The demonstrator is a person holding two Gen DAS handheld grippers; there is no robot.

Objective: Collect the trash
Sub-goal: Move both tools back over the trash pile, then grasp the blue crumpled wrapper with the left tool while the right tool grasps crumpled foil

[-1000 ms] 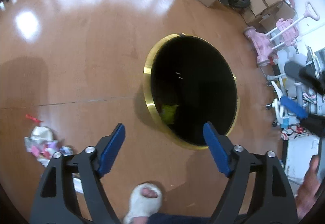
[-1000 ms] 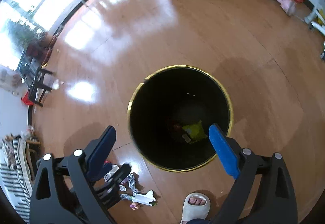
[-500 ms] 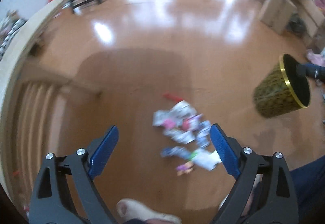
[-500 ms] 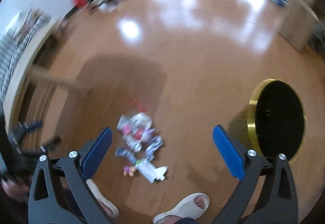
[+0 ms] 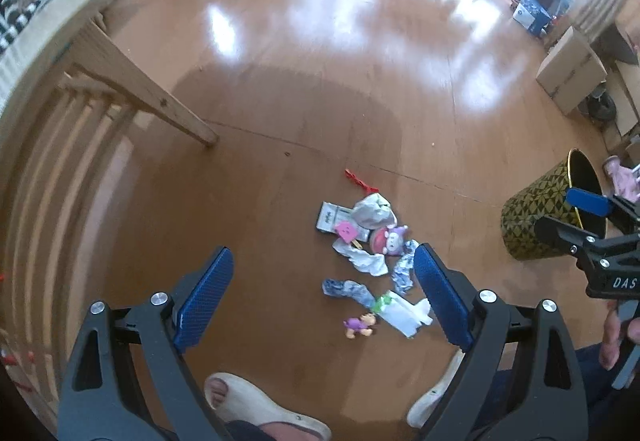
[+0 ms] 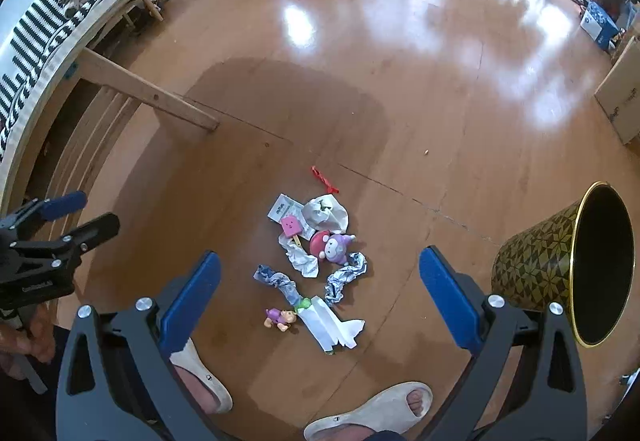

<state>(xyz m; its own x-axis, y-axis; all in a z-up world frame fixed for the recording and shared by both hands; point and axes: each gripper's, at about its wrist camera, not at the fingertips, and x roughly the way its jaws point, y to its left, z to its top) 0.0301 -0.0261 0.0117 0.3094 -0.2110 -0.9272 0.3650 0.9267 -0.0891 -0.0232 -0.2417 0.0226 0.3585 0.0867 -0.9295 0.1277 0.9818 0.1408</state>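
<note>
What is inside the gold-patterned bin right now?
The bin shows only a dark interior through its gold rim in the right wrist view; its bottom is in shadow, so any contents cannot be seen.

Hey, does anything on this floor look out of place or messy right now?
Yes. A heap of crumpled white paper and wrappers, with a small purple toy figure and a red scrap, lies loose on the wooden floor beside the gold-patterned bin, not inside it.

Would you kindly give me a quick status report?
Left claw and right claw open, empty, above the trash pile. Bin stands to the right. Nothing blocking.
</note>
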